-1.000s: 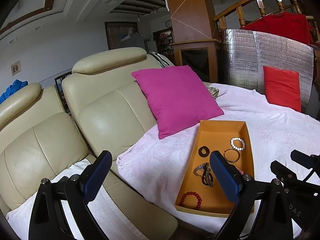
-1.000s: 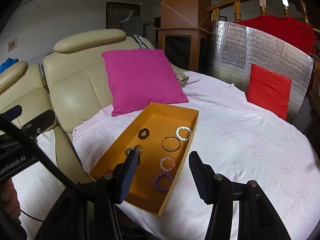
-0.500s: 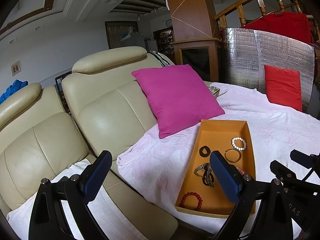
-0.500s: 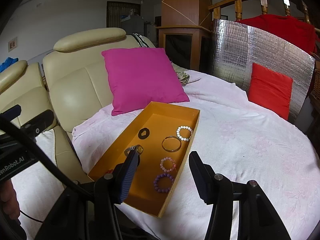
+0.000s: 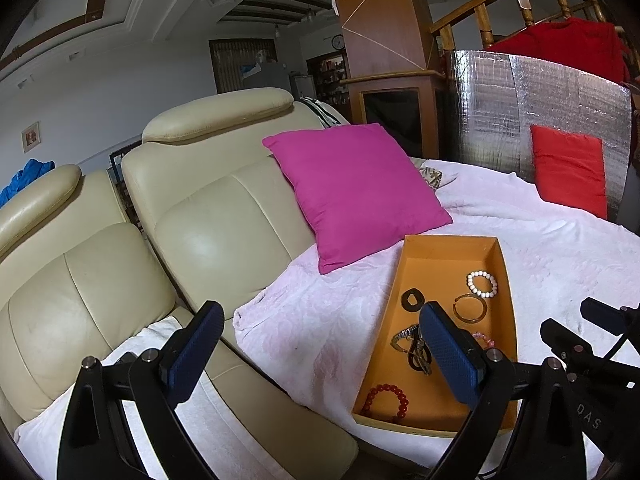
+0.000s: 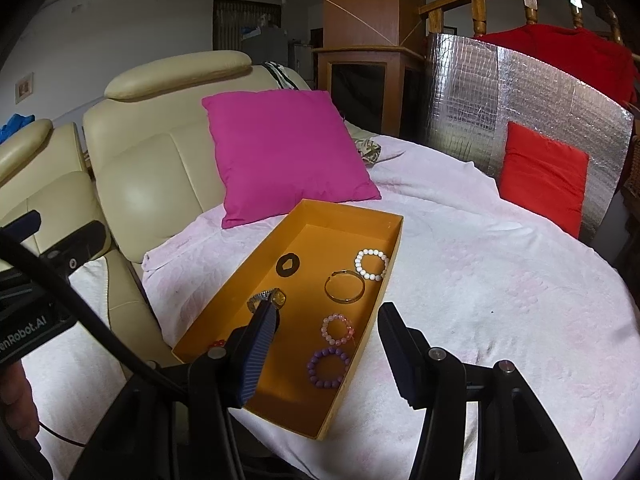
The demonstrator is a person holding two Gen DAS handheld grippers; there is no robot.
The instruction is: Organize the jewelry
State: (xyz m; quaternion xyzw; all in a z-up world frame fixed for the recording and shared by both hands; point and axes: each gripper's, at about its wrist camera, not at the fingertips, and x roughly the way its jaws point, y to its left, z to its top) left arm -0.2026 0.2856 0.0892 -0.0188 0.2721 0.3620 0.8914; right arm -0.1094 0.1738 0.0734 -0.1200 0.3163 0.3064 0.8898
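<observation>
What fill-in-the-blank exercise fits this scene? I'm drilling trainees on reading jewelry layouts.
1. All the jewelry lies inside the ____ tray.
2. The white bead bracelet lies nearest the tray's far end, and next to it is the plain ____ bangle.
3. The pink bead bracelet lies between the bangle and the ____ bead bracelet.
4. Both the left gripper and the right gripper have jaws that are ____.

Missing words: orange; gold; purple; open
</observation>
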